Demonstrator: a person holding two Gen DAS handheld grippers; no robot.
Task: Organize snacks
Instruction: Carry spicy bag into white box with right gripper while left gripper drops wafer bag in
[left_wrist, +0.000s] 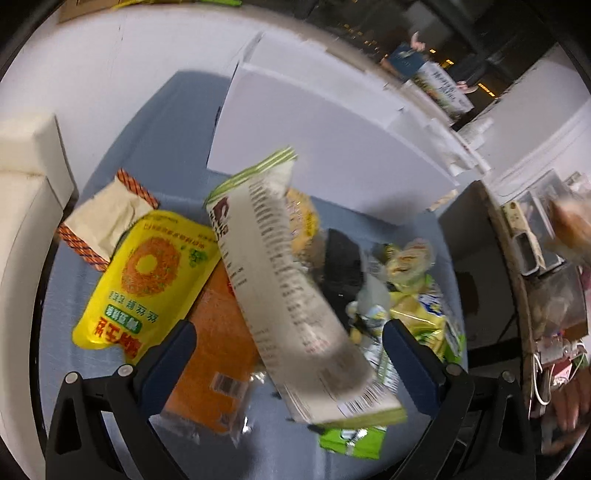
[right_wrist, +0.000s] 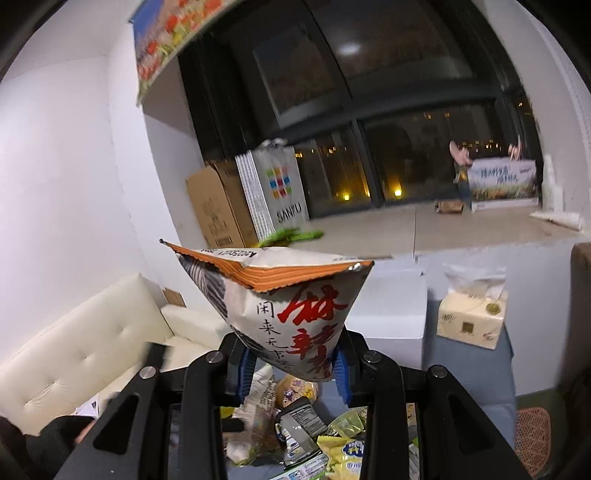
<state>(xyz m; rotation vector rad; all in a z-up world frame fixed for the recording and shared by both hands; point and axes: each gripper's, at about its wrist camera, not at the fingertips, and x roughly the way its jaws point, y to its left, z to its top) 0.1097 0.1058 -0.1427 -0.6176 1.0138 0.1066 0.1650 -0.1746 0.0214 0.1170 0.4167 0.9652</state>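
Observation:
In the left wrist view my left gripper is open above a pile of snacks on the blue-grey table. A long white packet with green edges lies blurred between the fingers, not clamped. A yellow pouch with a ring picture, an orange packet and a white packet with checked ends lie to the left. Small yellow-green packets lie right. In the right wrist view my right gripper is shut on a white chip bag with red characters and an orange top seam, held high above the pile.
A white box stands on the table behind the pile. A cream sofa is at the left. A tissue pack sits on the table's far right. Cardboard boxes and a dark window are beyond.

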